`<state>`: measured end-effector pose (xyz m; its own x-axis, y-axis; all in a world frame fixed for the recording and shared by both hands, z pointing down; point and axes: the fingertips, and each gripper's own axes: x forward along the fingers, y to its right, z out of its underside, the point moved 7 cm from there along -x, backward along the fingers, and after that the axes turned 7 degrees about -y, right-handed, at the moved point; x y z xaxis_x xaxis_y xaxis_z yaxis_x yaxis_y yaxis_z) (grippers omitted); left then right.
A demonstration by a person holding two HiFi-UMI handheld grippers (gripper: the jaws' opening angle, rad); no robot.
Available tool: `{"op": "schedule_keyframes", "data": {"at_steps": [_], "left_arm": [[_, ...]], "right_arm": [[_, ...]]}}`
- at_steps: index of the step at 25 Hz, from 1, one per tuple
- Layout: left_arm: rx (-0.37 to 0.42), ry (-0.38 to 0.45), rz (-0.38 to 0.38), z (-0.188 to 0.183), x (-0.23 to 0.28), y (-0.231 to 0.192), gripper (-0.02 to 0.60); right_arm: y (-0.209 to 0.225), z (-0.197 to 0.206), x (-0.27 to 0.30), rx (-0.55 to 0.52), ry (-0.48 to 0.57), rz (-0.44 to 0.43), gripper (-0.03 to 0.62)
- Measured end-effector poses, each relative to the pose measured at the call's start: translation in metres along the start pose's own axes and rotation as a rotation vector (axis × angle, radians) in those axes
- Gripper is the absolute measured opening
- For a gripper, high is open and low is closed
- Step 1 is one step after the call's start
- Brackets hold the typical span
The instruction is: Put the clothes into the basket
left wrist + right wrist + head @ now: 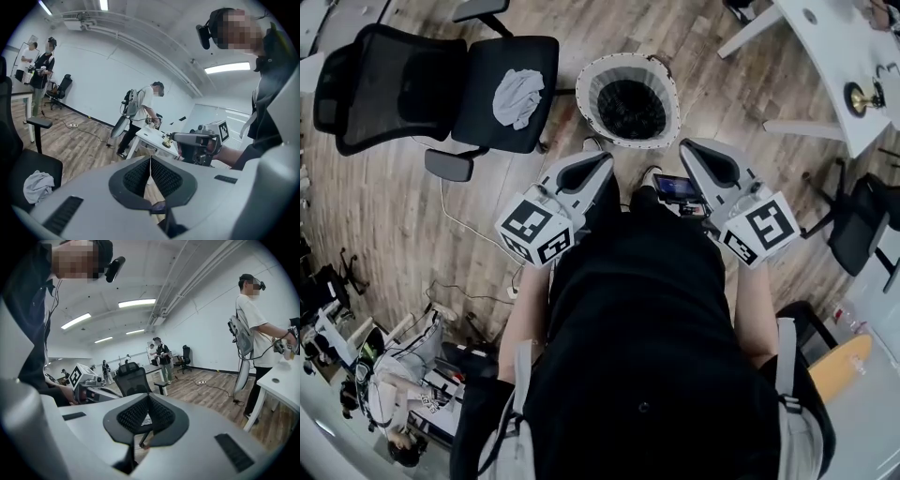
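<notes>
Clothing (517, 97) lies on the chair (502, 58) beside the basket (592, 94), not yet loaded; left claw (598, 167) and right claw (698, 155) are closed, empty.

Clothes (517, 97) on chair (483, 61), left of basket (587, 94)

This is an open-plan office used as a lab or test room. A black mesh office chair (384, 84) stands on a wood-plank floor (394, 216). A white desk (839, 56) is off to the chair's right, and a loose cable (464, 223) trails from near its base. Beyond the chair are white walls (93, 75), strip ceiling lights (137, 303), more desks and chairs, and people (140, 108) wearing headsets and backpacks.
</notes>
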<state>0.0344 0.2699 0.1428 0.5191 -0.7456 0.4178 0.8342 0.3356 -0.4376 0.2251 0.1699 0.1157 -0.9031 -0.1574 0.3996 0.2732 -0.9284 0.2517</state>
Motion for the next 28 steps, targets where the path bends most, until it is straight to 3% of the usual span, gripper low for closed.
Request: {"op": "schedule_keyframes", "data": {"at_steps": [22,28], "left_arm": [[-0.091,-0.042,-0.043,-0.003,-0.028,-0.188,0.014],[-0.139,-0.084,-0.012,0.010,-0.027,-0.231,0.014]], "right_arm": [[-0.018,-0.049,0.131,0.024,-0.122,0.085,0.017],[-0.023,-0.051,0.157,0.048,-0.150,0.126,0.017]]}}
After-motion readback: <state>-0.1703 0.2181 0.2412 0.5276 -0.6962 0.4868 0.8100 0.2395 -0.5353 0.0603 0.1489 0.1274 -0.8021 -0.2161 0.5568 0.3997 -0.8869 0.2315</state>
